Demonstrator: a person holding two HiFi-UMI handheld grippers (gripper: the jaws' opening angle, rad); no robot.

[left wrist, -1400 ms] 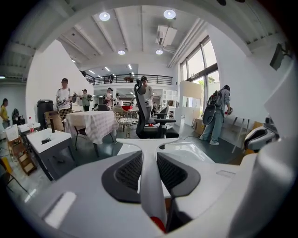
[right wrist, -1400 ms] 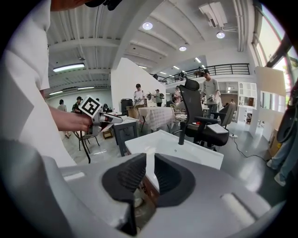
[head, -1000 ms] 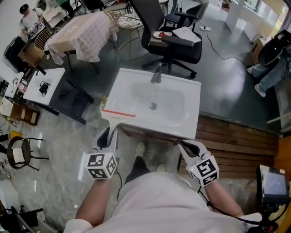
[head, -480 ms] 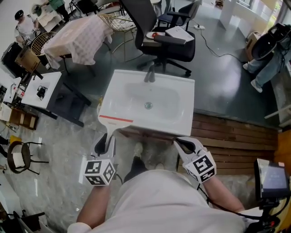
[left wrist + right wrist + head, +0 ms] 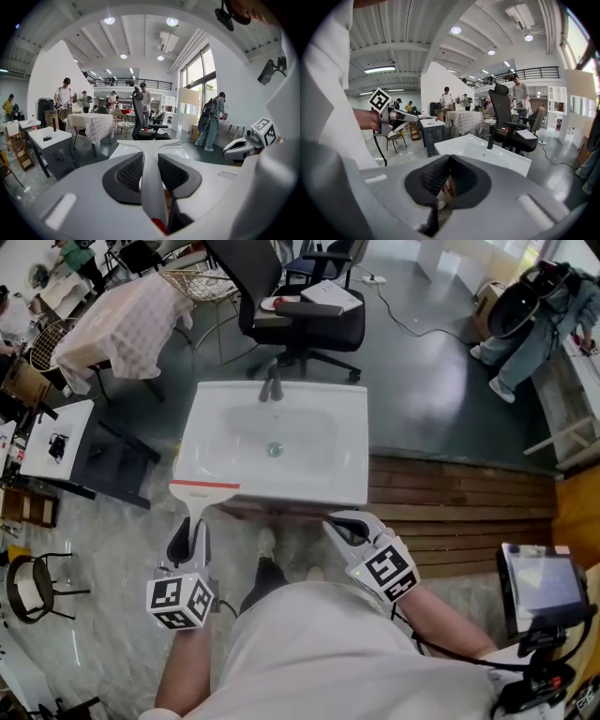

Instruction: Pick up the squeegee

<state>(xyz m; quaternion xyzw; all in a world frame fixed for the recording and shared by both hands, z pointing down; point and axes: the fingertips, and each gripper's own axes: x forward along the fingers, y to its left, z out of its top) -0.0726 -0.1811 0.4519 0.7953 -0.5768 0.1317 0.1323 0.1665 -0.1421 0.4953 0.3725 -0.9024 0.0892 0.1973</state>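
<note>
Open workroom with a grey floor [image 5: 441, 399]; nearest, the left gripper [image 5: 190, 540] clamps the squeegee [image 5: 199, 498] by its white handle, red-edged blade just ahead over the white sink's [image 5: 352, 442] front left corner; the right gripper [image 5: 342, 524], jaws pressed together on nothing, hangs near the sink's front edge; black office chair [image 5: 300, 320] beyond.
</note>
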